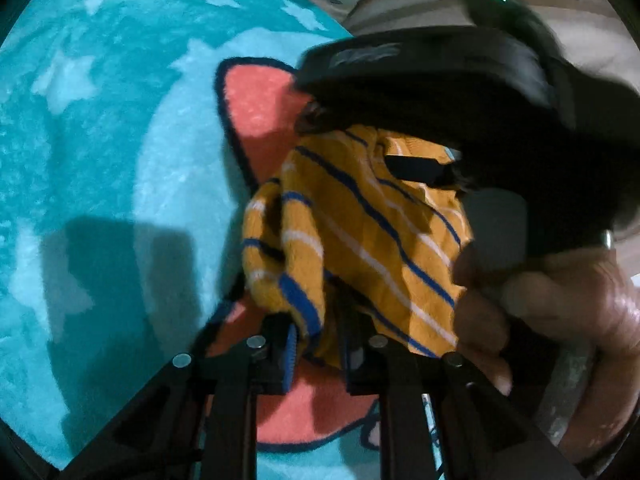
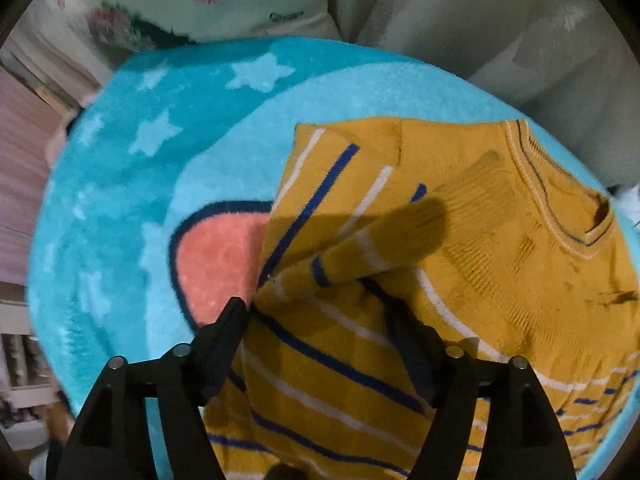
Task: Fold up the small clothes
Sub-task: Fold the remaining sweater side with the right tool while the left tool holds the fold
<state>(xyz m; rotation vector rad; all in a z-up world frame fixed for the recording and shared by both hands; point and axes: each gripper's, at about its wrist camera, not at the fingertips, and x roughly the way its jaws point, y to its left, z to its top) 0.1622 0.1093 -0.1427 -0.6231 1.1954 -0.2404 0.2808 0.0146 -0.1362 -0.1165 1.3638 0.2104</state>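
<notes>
A small mustard-yellow sweater (image 2: 460, 248) with blue and white stripes lies on a round turquoise rug (image 2: 160, 128). One sleeve (image 2: 380, 240) is folded across its body. My right gripper (image 2: 320, 328) is open above the sweater's lower part, its fingers apart on either side of the cloth. My left gripper (image 1: 320, 336) is shut on a bunched part of the sweater (image 1: 360, 232) and holds it up off the rug. The right gripper's black body (image 1: 460, 92) and the hand (image 1: 560, 304) holding it fill the right of the left wrist view.
The rug has pale stars and a coral shape outlined in dark blue (image 2: 220, 256). Pale floral bedding (image 2: 200, 4) and a cream curtain (image 2: 460, 12) lie behind the rug. Shelves (image 2: 20, 360) stand at the far left.
</notes>
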